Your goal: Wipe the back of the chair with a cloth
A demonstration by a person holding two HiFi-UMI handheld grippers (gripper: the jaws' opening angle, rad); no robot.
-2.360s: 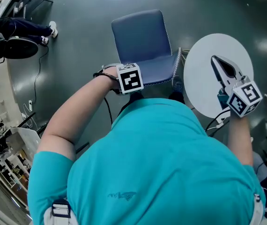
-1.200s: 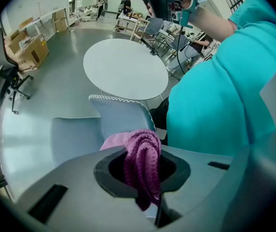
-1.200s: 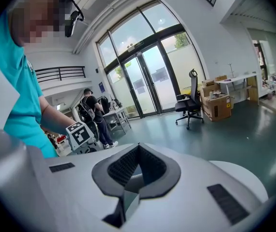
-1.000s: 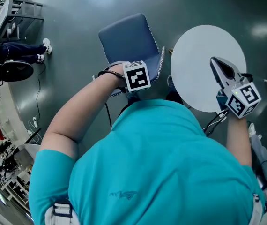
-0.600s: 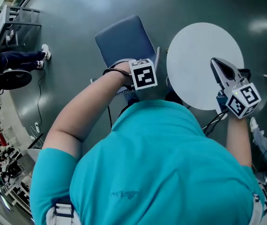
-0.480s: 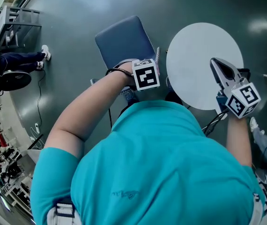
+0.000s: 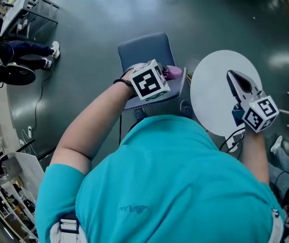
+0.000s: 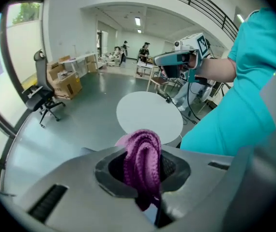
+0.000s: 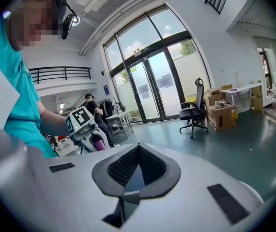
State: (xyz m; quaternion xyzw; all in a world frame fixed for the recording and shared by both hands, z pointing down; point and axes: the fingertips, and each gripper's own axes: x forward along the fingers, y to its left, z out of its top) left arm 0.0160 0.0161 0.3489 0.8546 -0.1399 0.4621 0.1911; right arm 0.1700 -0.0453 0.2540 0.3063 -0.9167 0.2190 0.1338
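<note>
While in left tongs (image 8: 145,179), cloth (image 8: 141,151) upright

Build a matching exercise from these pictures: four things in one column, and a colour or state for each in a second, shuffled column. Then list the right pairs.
Things:
1. cloth
2. chair
3. round table
4. right gripper

Colour or state:
A. white
B. shut, with nothing in it
C. purple, clamped in the left gripper
D. blue

Pairs: 1-C, 2-D, 3-A, 4-B
</note>
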